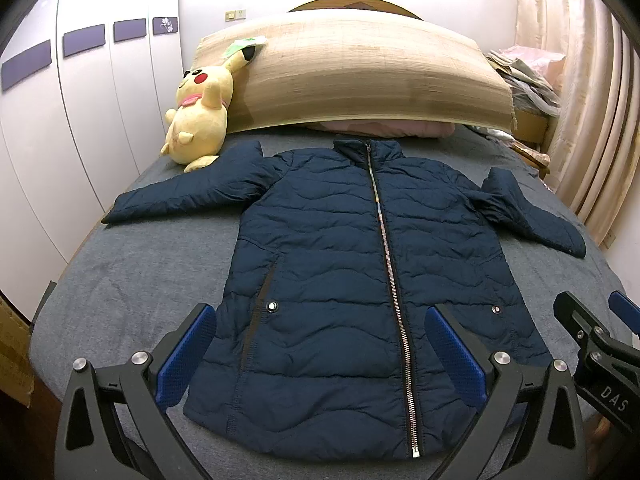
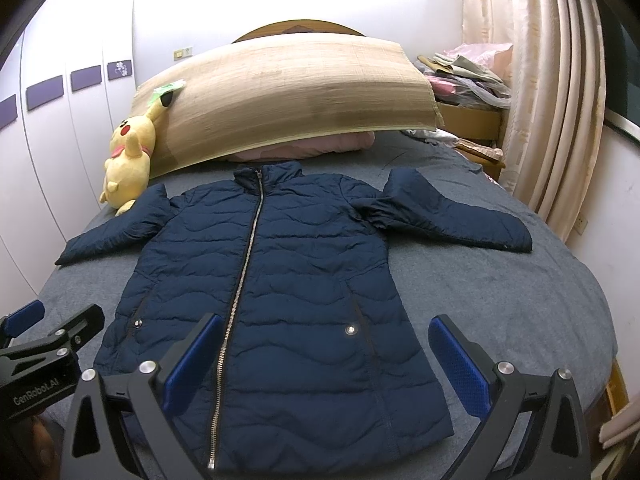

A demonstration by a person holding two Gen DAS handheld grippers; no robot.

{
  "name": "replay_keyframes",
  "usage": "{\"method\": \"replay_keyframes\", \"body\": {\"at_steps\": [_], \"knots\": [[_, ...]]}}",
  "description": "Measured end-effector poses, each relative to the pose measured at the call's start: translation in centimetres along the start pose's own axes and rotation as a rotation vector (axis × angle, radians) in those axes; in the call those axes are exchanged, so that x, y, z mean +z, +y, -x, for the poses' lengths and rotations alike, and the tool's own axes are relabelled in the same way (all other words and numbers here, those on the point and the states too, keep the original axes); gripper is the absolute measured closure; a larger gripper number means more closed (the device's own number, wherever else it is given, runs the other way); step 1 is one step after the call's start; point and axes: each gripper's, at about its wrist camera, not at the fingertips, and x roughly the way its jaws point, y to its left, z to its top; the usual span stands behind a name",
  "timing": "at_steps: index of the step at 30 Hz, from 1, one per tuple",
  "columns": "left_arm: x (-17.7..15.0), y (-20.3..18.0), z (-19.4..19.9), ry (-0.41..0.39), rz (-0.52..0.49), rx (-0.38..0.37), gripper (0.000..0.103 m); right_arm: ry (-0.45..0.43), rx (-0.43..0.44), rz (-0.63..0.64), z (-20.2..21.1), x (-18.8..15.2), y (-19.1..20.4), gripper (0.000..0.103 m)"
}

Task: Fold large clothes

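Left wrist view: left gripper [image 1: 320,360] with jaws spread wide, blue ribbed pads [image 1: 186,360] empty, hovering over the hem of the jacket [image 1: 328,240]. Same posture for the right gripper [image 2: 324,364], jaws wide apart, nothing between them, poised above the hem on the jacket's right-hand side.

Straight ahead of both sets of jaws: 1 navy quilted puffer jacket, laid front-up and flat on the grey bed [image 1: 132,276]. Long axis running from the hem nearest the grippers to the collar at the far end, silver zipper [image 1: 384,240] closed along it. Left gripper nearer the left sleeve [image 1: 188,194], right gripper nearer the right sleeve [image 2: 452,212]; both sleeves spread outward from the jacket, the right one bent and puffed at the shoulder. 2 snap buttons beside the slanted pockets.

Soft, slippery-looking shell with wavy stitching, likely springy under a fold. Beyond the collar, a yellow plush toy [image 1: 200,116] touching the left sleeve, and a tan woven mat [image 1: 360,72] resting over a pink pillow.

Probably nothing folded yet; sleeves likely first.
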Motion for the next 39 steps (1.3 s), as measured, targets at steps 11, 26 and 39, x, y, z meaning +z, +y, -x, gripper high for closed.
{"method": "replay_keyframes", "body": {"at_steps": [11, 26, 39], "knots": [[0.1, -0.2, -0.4, 0.007, -0.003, 0.003, 0.000, 0.007, 0.002, -0.004, -0.5, 0.2, -0.2, 0.000], [-2.0, 3.2, -7.0, 0.145, 0.013, 0.064, 0.000, 0.212, 0.168, -0.316, -7.5, -3.8, -11.2, 0.000], [-3.5, 4.5, -12.7, 0.268, 0.036, 0.126, 0.000, 0.117, 0.427, -1.095, -17.2, -2.4, -32.5, 0.000]]}}
